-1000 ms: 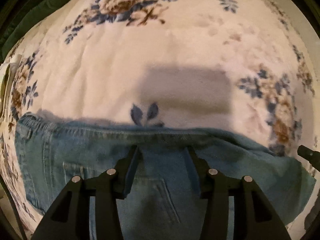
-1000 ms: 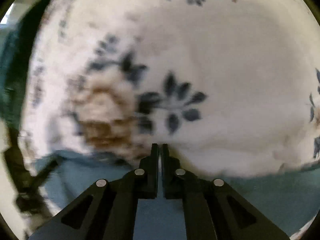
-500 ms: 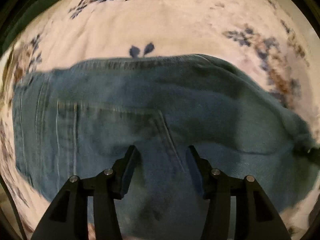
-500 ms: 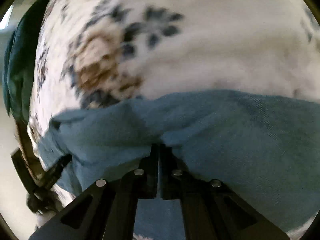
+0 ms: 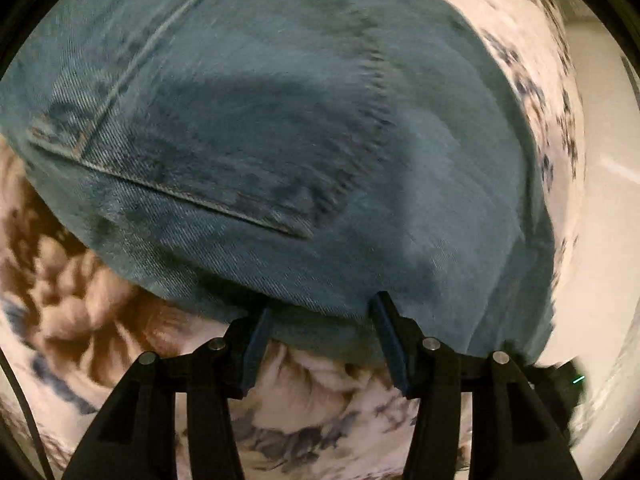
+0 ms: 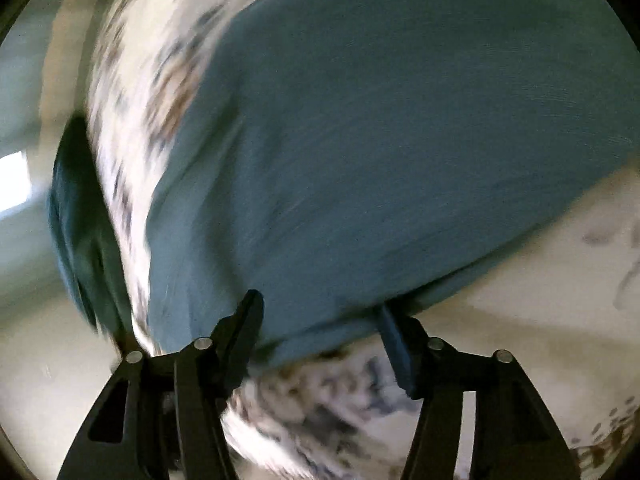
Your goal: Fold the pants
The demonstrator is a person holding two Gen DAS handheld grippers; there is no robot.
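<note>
The pants (image 5: 320, 128), blue denim, lie on a floral bedspread (image 5: 80, 312) and fill most of the left wrist view, ahead of and above the left gripper (image 5: 322, 320); that gripper's jaws stand spread apart, and the near folded edge of the denim runs across just at their tips, though whether the pads press on the cloth cannot be told; a stitched pocket corner (image 5: 296, 230) sits ahead and slightly left of the fingers, its seam running away up and to the left, and a long double-stitched seam climbs from the left toward the top of the view, so the garment's length seems to run slantwise there, up and away from the gripper.

In the right wrist view the picture is smeared; the right gripper (image 6: 320, 310) has just been opening and its jaws are now spread wide, with the near hem of the pants (image 6: 380, 140) lying between the tips but not pinched; the denim stretches ahead and to the right of the fingers; a dark green cloth (image 6: 80, 232) hangs at the far left, beyond the edge of the bedspread (image 6: 132, 92).
</note>
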